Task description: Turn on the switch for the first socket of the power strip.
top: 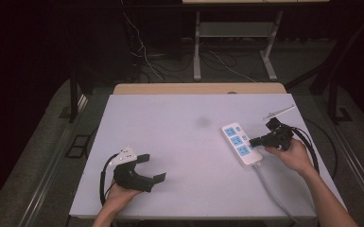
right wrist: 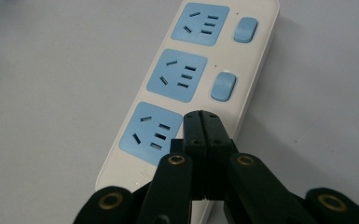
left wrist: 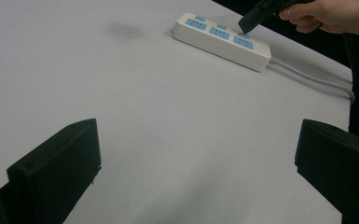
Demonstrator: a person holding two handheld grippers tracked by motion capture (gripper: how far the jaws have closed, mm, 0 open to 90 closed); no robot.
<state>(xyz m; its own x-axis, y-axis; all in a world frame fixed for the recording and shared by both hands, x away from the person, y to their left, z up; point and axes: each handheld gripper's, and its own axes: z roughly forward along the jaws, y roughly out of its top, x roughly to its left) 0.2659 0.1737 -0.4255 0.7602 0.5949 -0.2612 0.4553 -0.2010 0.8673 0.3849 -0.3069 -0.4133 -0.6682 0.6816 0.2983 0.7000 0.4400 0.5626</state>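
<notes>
A white power strip (top: 240, 144) with three blue sockets and blue switches lies on the right half of the white table (top: 179, 161); its grey cord (top: 272, 189) runs toward the front edge. My right gripper (top: 252, 141) is shut, jaws pressed together, its tip over the strip beside the nearest socket (right wrist: 151, 133), where the third switch would be; whether it touches is unclear. The strip (right wrist: 200, 70) and the shut right gripper (right wrist: 201, 116) are close up in the right gripper view. My left gripper (top: 152, 168) rests open near the front left, nothing between its jaws. From the left gripper view the strip (left wrist: 221, 39) lies far off.
A thin white stick-like object (top: 279, 112) lies at the table's far right edge. A faint grey smudge (top: 202, 122) marks the table's middle. Beyond the table are a wooden edge (top: 198, 88), desk legs and loose cables on the floor.
</notes>
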